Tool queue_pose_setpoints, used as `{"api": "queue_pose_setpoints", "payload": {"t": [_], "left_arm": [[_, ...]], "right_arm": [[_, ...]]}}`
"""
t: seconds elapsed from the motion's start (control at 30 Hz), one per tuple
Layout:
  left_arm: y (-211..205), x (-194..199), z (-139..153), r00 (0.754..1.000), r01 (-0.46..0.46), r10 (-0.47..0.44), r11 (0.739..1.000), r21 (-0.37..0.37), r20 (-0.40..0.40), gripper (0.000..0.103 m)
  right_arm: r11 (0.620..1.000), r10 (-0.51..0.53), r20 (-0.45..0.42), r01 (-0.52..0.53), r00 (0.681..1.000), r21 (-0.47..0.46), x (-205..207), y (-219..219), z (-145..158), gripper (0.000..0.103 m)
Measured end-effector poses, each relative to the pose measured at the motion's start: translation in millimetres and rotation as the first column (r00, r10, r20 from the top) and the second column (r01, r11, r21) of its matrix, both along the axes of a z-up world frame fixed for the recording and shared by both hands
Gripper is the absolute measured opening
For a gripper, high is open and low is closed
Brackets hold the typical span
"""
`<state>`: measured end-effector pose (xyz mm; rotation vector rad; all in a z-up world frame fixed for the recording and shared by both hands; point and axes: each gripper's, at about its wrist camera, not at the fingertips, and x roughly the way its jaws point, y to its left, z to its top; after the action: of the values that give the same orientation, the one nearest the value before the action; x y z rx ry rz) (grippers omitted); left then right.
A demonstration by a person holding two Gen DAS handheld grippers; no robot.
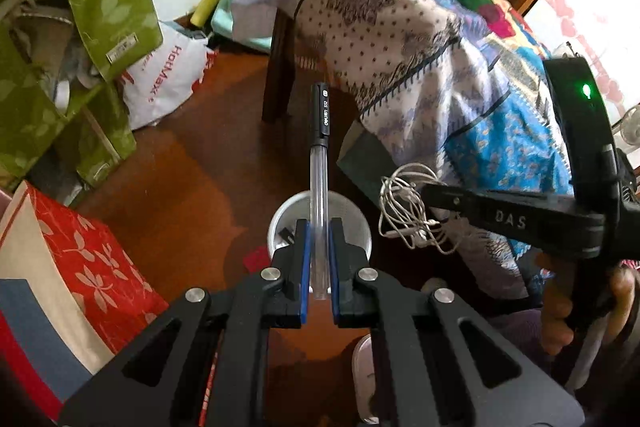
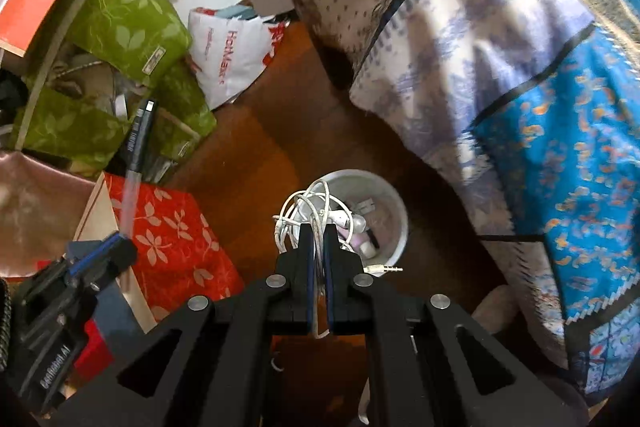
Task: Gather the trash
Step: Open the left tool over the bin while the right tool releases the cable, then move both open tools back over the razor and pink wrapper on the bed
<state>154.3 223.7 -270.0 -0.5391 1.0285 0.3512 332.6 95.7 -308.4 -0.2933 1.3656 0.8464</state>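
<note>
Both grippers carry trash above a white bin on the wooden floor

The left gripper point(image 1: 319, 227) pinches a clear pen point(image 1: 319, 163) with a black cap upright over the white bin point(image 1: 362, 227); the right gripper point(image 2: 318, 231) clamps a tangled white earphone cable point(image 2: 304, 211) over the bin's rim, beside a patterned blanket point(image 2: 520, 87)

Daylight admitted from window point(image 1: 592, 39), upper right, blown out. Patterned cloth point(image 2: 500, 75) smeared by motion blur. Edges bent, corners blackened by fisheye.
</note>
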Motion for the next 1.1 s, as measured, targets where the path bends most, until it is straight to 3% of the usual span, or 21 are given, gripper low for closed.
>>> {"api": "queue_pose_setpoints", "payload": {"t": [0.2, 0.33, 0.53, 0.57, 0.6, 0.63, 0.73, 0.87, 1.1], "left_arm": [[-1.3, 10.4, -19.5, 0.999, 0.019, -0.020, 1.000, -0.018, -0.044, 0.007], [-3.8, 21.3, -30.4, 0.997, 0.034, -0.036, 0.999, -0.034, -0.066, 0.007], [-14.2, 46.8, -39.1, 0.994, 0.080, -0.080, 0.997, -0.012, -0.068, 0.008], [-15.7, 50.5, -42.2, 0.993, 0.083, -0.083, 0.997, 0.002, -0.086, 0.016], [-17.2, 55.1, -46.9, 0.990, 0.083, -0.081, 0.997, 0.010, -0.115, 0.031], [-19.0, 58.0, -51.7, 0.987, 0.084, -0.082, 0.996, 0.012, -0.138, 0.036], [-25.2, 58.2, -56.5, 0.983, 0.101, -0.097, 0.995, 0.017, -0.156, 0.037], [-33.1, 52.6, -48.7, 0.981, 0.122, -0.116, 0.992, 0.030, -0.156, 0.037], [-41.2, 41.0, -10.1, 0.988, 0.121, -0.113, 0.990, 0.074, -0.101, 0.037]], "right_arm": [[0.999, 0.013, -0.058, -0.015, 0.998, -0.037, 10.1, 8.9, -14.7, 0.009], [0.998, 0.029, -0.024, -0.031, 0.999, -0.059, 12.4, 2.8, -10.7, 0.028], [0.997, 0.045, 0.070, -0.041, 0.996, -0.065, 11.0, -12.8, 7.4, 0.029], [0.997, 0.050, 0.082, -0.045, 0.995, -0.067, 10.5, -15.2, 9.7, 0.029], [0.996, 0.056, 0.094, -0.050, 0.994, -0.071, 9.3, -16.8, 11.5, 0.029], [0.996, 0.064, 0.107, -0.056, 0.992, -0.076, 8.2, -19.1, 13.5, 0.029], [0.993, 0.087, 0.141, -0.074, 0.986, -0.090, 3.1, -22.3, 18.0, 0.029], [0.993, 0.089, 0.150, -0.077, 0.985, -0.085, 0.0, -29.2, 23.4, 0.029], [0.997, 0.070, 0.192, -0.062, 0.979, -0.051, -6.5, -43.5, 43.9, 0.029]]}}
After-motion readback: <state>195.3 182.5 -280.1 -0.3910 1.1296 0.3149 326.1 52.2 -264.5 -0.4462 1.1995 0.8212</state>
